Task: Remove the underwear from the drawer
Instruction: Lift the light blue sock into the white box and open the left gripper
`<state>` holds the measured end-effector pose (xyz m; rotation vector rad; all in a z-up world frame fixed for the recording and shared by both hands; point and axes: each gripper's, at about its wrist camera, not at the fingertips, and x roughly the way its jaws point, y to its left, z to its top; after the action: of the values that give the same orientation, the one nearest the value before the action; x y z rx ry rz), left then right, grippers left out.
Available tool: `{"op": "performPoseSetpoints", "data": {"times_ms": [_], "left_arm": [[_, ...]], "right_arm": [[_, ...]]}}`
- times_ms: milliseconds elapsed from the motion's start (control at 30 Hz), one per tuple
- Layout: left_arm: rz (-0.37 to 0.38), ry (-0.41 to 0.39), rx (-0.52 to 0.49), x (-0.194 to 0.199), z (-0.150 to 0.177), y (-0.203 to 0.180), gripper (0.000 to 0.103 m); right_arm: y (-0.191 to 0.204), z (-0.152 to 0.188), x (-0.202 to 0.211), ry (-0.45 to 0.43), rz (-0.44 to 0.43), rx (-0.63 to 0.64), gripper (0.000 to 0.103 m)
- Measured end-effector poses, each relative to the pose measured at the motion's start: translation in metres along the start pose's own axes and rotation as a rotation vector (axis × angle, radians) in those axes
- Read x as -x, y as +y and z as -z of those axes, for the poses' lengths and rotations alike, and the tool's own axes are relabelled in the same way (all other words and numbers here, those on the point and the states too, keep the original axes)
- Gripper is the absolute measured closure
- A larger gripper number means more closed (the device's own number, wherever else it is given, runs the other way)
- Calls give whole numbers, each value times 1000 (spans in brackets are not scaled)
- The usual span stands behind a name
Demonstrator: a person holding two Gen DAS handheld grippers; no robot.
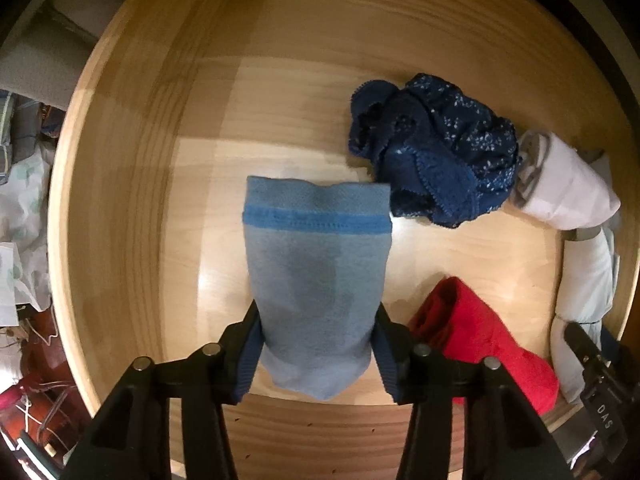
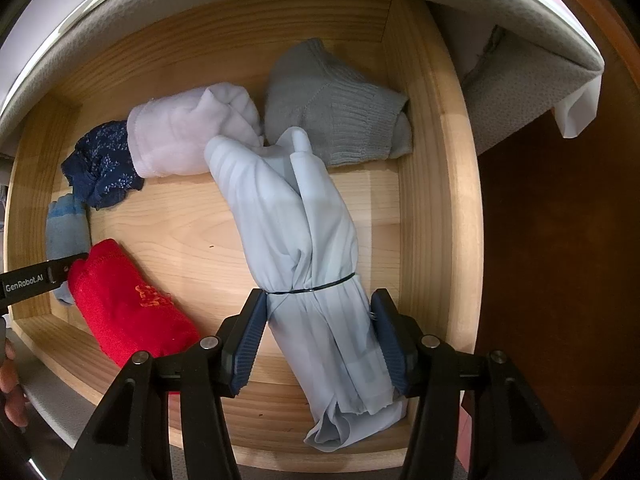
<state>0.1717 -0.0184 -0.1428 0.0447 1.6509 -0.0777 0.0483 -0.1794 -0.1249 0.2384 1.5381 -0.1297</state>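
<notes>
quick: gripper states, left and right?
Left gripper: shut on the blue roll.
Right gripper: shut on the pale bundle.

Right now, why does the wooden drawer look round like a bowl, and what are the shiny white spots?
Left wrist view: the fisheye lens bends the straight drawer walls into curves; the bright patches on its floor beside the light blue folded underwear are lamp glare, and the edges look slightly soft. Right wrist view: the same bending, corners darken, and the pale blue bundle is sharp.

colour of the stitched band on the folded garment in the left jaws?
Brighter blue stitched band on light blue-grey folded garment; left wrist view.
</notes>
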Motion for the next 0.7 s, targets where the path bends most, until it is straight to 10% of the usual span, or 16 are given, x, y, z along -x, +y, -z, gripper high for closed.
{"op": "performPoseSetpoints", "data": {"times_ms": [700], "left_arm": [[5, -156, -38, 71, 64, 16, 60]], "right_arm": [[12, -1, -4, 7, 20, 12, 51]]}}
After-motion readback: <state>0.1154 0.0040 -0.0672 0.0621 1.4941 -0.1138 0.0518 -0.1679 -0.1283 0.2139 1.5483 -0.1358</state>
